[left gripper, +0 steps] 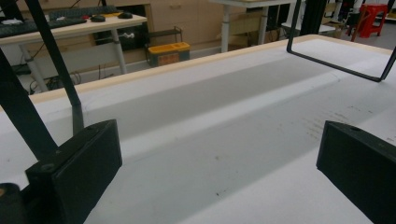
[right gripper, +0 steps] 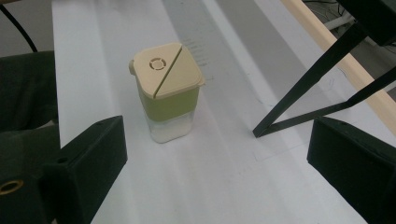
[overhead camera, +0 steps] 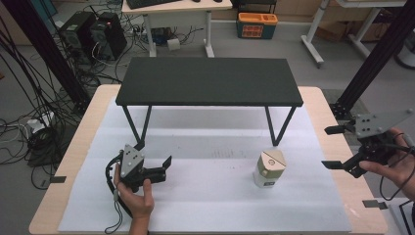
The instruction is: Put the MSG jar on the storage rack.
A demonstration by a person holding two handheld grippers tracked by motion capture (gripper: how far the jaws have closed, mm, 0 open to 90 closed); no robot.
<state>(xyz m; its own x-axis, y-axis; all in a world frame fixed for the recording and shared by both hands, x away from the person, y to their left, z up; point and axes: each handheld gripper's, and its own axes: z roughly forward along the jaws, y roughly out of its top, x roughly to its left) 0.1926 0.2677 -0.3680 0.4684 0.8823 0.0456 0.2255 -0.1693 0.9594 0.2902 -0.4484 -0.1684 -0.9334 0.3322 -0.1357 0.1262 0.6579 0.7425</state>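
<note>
A small square container (overhead camera: 268, 169) with a beige lid, a green band and a clear base stands upright on the white sheet, right of centre. In the right gripper view the container (right gripper: 168, 93) is ahead and left of centre, beyond the jaws. My right gripper (overhead camera: 334, 147) hovers at the table's right edge, open, pointing left toward it, with nothing between its jaws (right gripper: 217, 158). My left gripper (overhead camera: 154, 154) rests low on the sheet at front left, held by a hand, open and holding nothing (left gripper: 219, 154).
A low black shelf (overhead camera: 209, 81) on thin metal legs spans the back of the white sheet (overhead camera: 205, 196); its right leg (right gripper: 308, 88) stands just behind the container. A leg loop (left gripper: 336, 65) lies ahead of the left gripper. Cables and computers sit on the floor left.
</note>
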